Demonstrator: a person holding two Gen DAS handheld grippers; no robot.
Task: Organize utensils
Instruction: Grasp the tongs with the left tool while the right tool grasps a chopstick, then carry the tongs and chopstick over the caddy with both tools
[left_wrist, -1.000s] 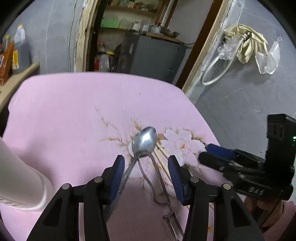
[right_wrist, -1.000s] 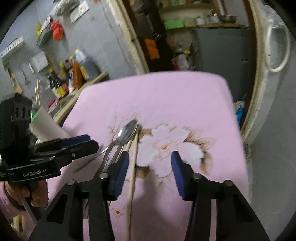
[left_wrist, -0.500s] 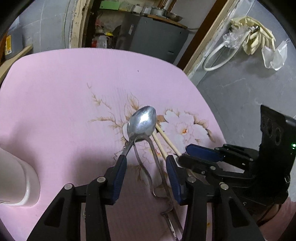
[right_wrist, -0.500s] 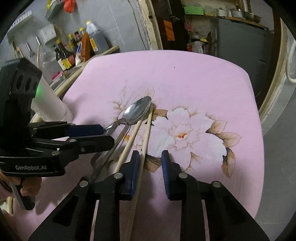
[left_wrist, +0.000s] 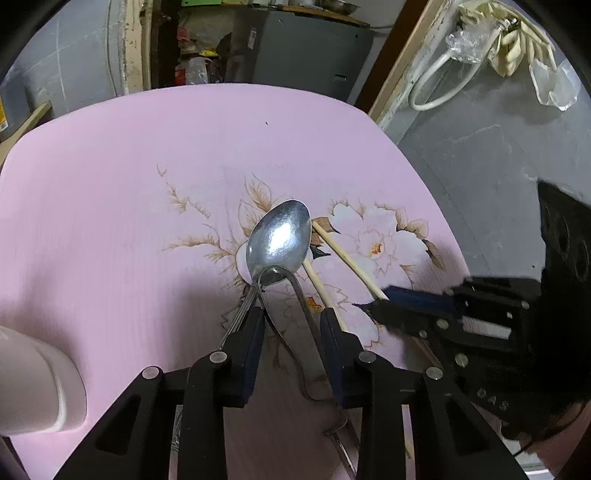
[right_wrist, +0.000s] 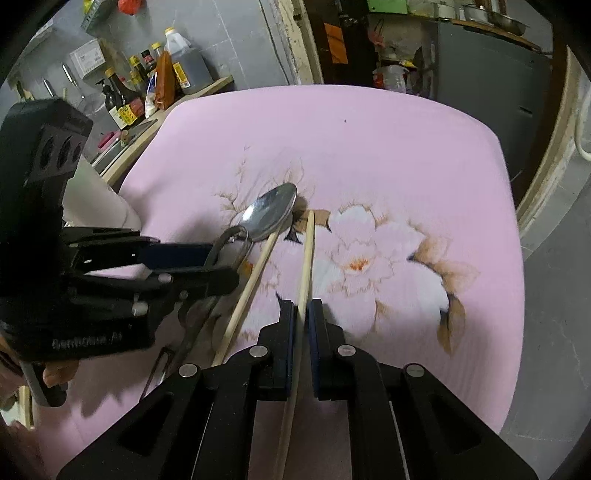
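A steel spoon (left_wrist: 280, 239) lies on the pink flowered cloth (left_wrist: 147, 184), with bent metal tongs (left_wrist: 299, 295) and two wooden chopsticks beside it. My left gripper (left_wrist: 291, 314) is partly open, its fingers straddling the tongs' loop, the left finger against the spoon handle. In the right wrist view my right gripper (right_wrist: 302, 308) is shut on the right chopstick (right_wrist: 307, 251). The other chopstick (right_wrist: 255, 273) lies free to its left. The spoon (right_wrist: 269, 216) and the left gripper (right_wrist: 192, 262) show there too.
A white cylindrical container (left_wrist: 33, 384) stands at the left of the cloth. Sauce bottles (right_wrist: 147, 81) stand on a wooden shelf beyond the cloth's left edge. A grey cabinet (left_wrist: 306, 48) stands behind. The grey floor lies to the right.
My right gripper closed from wide open onto the right chopstick. My left gripper narrowed and moved forward around the tongs and spoon handle.
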